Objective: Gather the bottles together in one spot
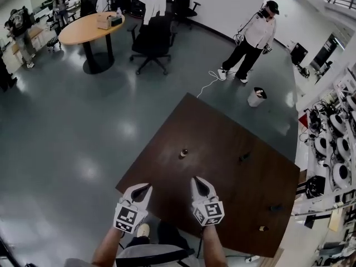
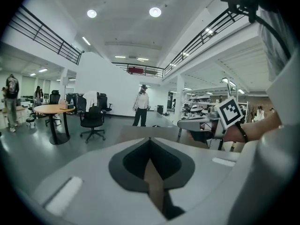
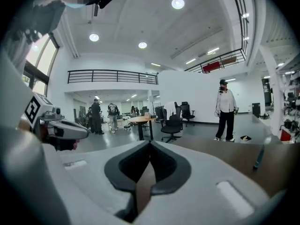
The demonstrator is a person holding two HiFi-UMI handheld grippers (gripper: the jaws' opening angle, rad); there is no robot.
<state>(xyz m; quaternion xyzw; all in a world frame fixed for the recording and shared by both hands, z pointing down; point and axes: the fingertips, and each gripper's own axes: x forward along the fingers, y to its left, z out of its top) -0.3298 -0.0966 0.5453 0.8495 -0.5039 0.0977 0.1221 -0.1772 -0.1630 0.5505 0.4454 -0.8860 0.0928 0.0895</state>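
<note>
On the dark brown table a small bottle stands upright near the middle. Three more small dark bottles are scattered to the right: one mid-table, one and one towards the right edge. My left gripper hovers at the table's near edge, shut with nothing in it. Beside it my right gripper is shut too and empty, short of the middle bottle. In the left gripper view the jaws meet at the tips, as do those in the right gripper view, where a slim dark bottle shows at far right.
A person stands beyond the table next to a white bin. A round wooden table and black office chairs sit at the back left. Shelves of equipment line the right side.
</note>
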